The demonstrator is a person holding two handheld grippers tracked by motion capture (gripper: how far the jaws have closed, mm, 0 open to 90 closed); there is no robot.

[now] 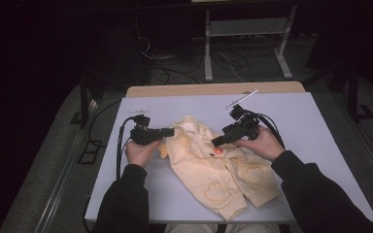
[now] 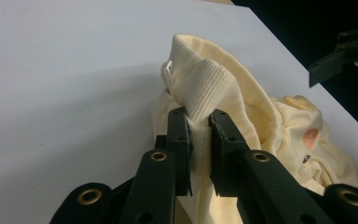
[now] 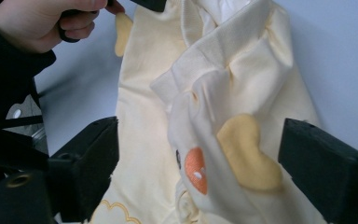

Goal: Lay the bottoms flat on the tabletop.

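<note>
You are sitting in what looks like a lab or recording room, dim everywhere except the pale grey table (image 1: pixel 301 121) in front of you. Beyond the table's far edge, black cables (image 1: pixel 175 73) sprawl over the floor around a white metal frame stand (image 1: pixel 245 43), with dark equipment stands beside the table.

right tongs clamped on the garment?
No: the right tongs stand wide open, the yellow garment lying loose between them.

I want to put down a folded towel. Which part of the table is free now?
Free: the table right of the yellow garment, the strip along its far edge, and the near left corner. Crowded: the middle, where both tools work on the garment.
</note>
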